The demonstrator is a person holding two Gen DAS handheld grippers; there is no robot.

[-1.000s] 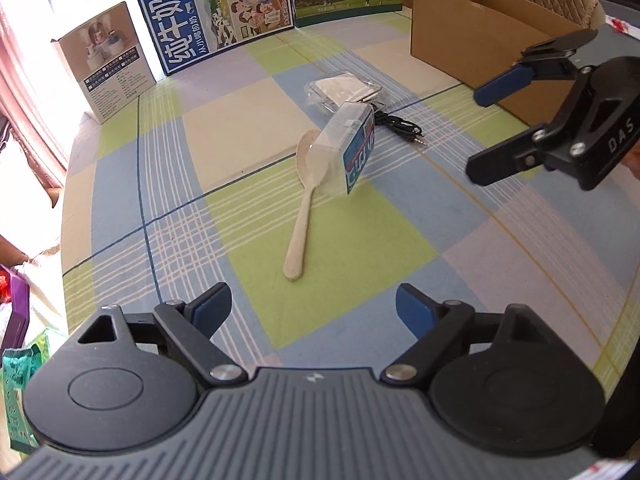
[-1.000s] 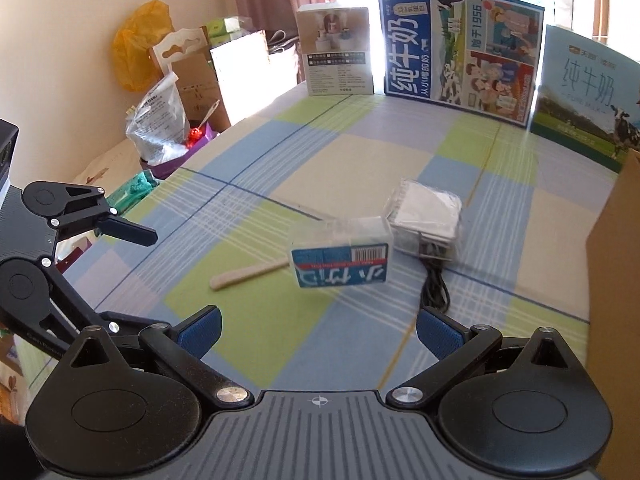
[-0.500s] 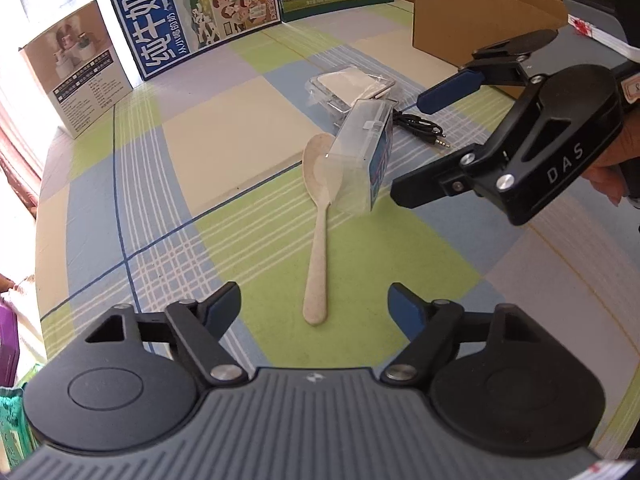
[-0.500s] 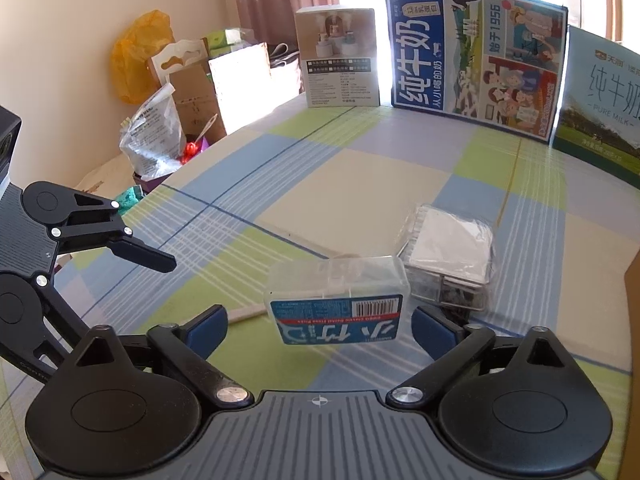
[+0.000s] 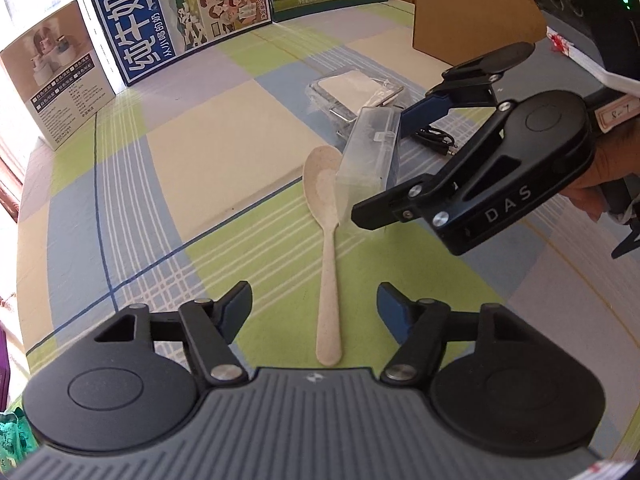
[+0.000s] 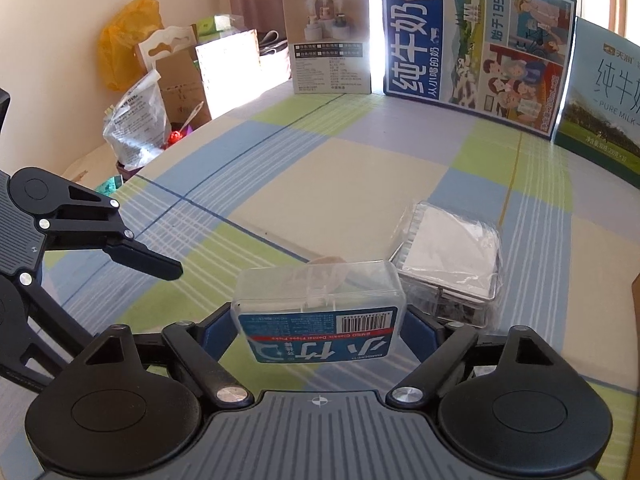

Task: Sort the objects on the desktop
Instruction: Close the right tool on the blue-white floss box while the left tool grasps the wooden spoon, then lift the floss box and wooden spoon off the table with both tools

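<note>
A beige spoon (image 5: 328, 264) lies on the checked tablecloth, its handle pointing toward me. My left gripper (image 5: 316, 306) straddles the handle end; its jaws are closing, and the blue pads stand clear of the handle on both sides. A clear dental floss box (image 6: 320, 320) with a blue label stands on its long edge beside the spoon's bowl. My right gripper (image 6: 320, 334) has the box (image 5: 370, 160) between its jaws, which are closing, the pads close to both ends. In the left wrist view the right gripper (image 5: 380, 164) reaches in from the right, held by a hand.
A plastic-wrapped packet (image 6: 452, 256) and a black cable (image 5: 434, 142) lie just behind the floss box. An open cardboard box (image 5: 472, 12) stands at the right. Milk cartons (image 6: 472, 52) and a white product box (image 6: 330, 44) line the far edge. Bags (image 6: 136, 128) sit beyond the table's left edge.
Both grippers came forward and down. The left one now straddles the spoon handle with narrower jaws. The right one moved around the floss box and its jaws narrowed toward the ends.
</note>
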